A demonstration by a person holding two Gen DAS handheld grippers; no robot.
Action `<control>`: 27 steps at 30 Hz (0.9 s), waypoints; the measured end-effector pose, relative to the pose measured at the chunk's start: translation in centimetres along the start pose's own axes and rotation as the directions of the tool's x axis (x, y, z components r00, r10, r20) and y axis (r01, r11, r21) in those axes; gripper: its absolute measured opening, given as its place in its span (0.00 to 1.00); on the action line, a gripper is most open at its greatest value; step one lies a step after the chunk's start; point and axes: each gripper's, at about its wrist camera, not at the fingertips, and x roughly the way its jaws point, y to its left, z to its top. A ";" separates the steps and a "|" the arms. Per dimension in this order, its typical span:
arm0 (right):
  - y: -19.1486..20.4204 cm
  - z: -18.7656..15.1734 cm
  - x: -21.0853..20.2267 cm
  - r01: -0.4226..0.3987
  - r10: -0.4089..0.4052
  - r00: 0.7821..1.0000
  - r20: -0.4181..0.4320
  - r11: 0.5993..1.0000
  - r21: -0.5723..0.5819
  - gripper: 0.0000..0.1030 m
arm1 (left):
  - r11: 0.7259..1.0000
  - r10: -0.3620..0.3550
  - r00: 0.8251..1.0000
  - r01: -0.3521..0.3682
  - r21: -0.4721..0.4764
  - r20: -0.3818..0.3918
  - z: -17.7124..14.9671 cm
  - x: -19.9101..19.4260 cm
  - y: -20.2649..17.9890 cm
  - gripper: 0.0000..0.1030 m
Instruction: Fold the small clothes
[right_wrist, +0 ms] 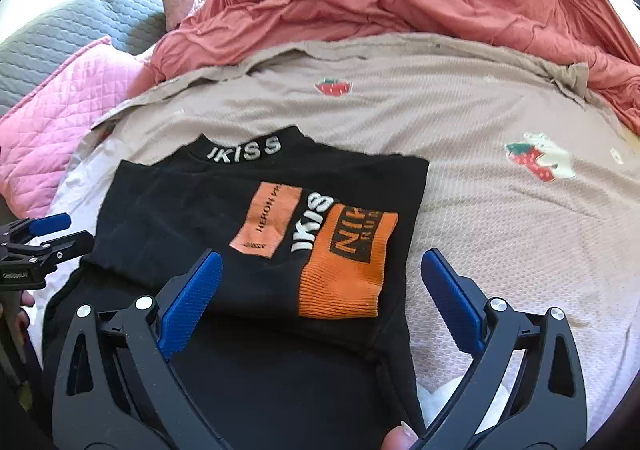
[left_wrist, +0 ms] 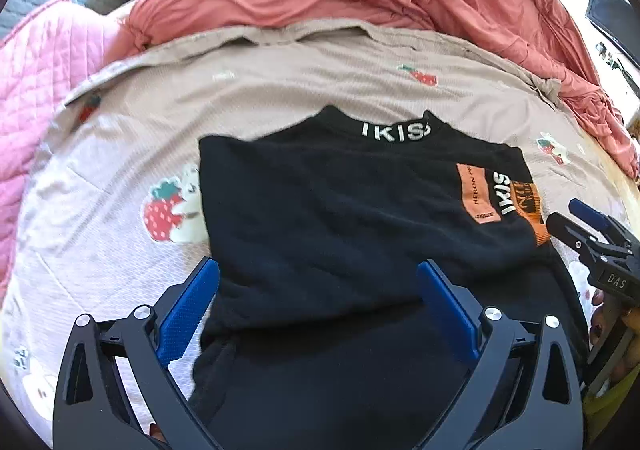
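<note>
Lying flat on the strawberry-print sheet (right_wrist: pixel 480 98), the black top (right_wrist: pixel 200 210) has its sleeves folded inward, orange cuff (right_wrist: pixel 344 274) uppermost, ready for a crosswise fold. Left gripper (left_wrist: pixel 316 282) and right gripper (right_wrist: pixel 320 270) hang above its lower part, jaws spread wide, gripping nothing.

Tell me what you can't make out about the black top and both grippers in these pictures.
- Black top, lower part: both views, hidden behind the gripper frames and cut off by the bottom edge.
- Orange cuff lettering: right wrist view, partly folded under.
- Right gripper: left wrist view, body cut by the right edge.
- Left gripper: right wrist view, cut by the left edge.
</note>
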 end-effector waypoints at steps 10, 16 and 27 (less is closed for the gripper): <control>0.5 1.4 -4.5 -0.006 0.005 0.995 0.101 1.000 0.006 0.91 | 1.000 -0.012 0.999 0.010 0.024 0.049 0.1 -3.9 -0.2 0.96; 0.5 1.1 -6.4 0.009 -0.010 0.993 0.115 1.000 0.005 0.91 | 1.000 -0.016 0.996 0.014 0.024 0.087 0.2 -5.7 0.0 0.96; 1.1 0.7 -10.0 0.017 -0.017 0.991 0.131 1.000 -0.002 0.91 | 1.000 -0.001 0.991 -0.001 0.018 0.131 -0.5 -8.8 1.6 0.96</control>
